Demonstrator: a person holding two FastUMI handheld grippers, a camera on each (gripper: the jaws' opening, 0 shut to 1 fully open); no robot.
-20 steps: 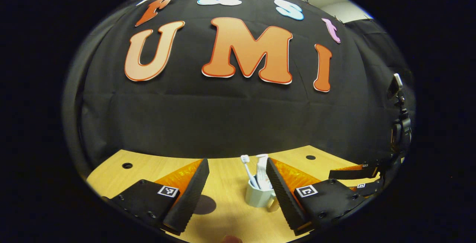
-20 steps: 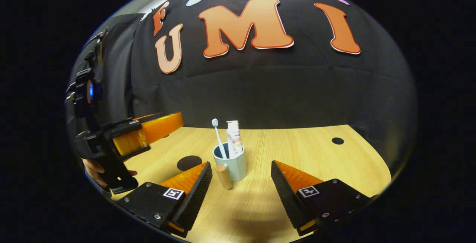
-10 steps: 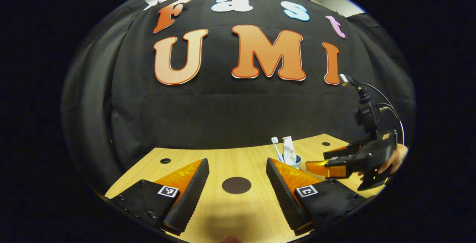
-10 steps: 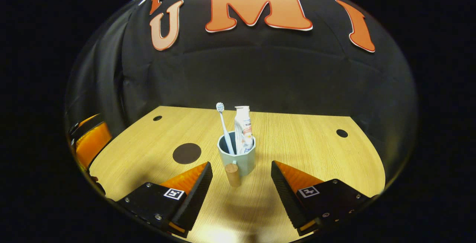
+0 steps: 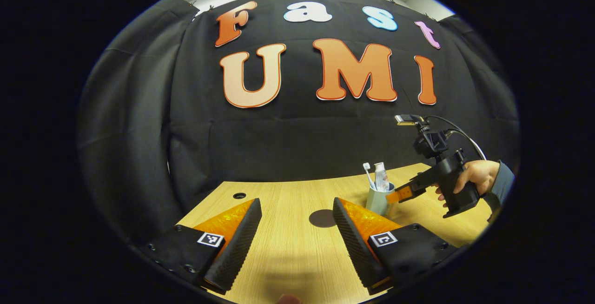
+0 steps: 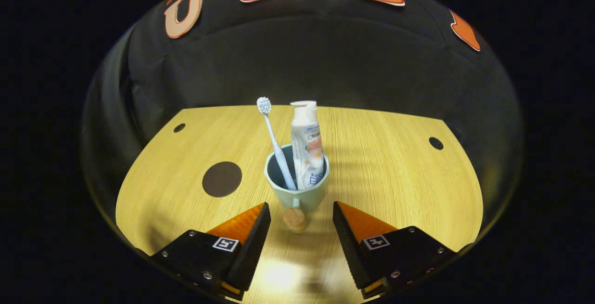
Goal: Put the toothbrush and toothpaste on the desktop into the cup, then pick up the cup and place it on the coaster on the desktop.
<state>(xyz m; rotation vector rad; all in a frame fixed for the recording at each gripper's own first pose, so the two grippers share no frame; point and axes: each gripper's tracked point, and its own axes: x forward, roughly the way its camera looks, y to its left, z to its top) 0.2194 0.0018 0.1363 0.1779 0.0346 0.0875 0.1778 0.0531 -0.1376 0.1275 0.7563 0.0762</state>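
A pale green cup (image 6: 297,192) stands upright on the wooden desktop (image 6: 395,169), with a white toothbrush (image 6: 274,141) and a toothpaste tube (image 6: 307,150) standing in it. Its wooden handle (image 6: 294,219) points toward my right gripper (image 6: 301,213), which is open, its fingertips on either side of the handle without touching it. A dark round coaster (image 6: 222,179) lies flat to the cup's left. In the left gripper view the cup (image 5: 379,200) stands right of the coaster (image 5: 322,218), and the right gripper (image 5: 400,195), held by a hand (image 5: 474,176), reaches it. My left gripper (image 5: 296,215) is open, holding nothing.
Small round holes mark the desktop near its far corners (image 6: 179,128) (image 6: 436,143). Black cloth hangs behind the far edge of the table (image 5: 297,141). Bare wood surrounds the cup and coaster.
The right gripper has come close to the cup, its fingers now flanking the handle. The left gripper has drawn back and swung away to the left, leaving the cup farther off.
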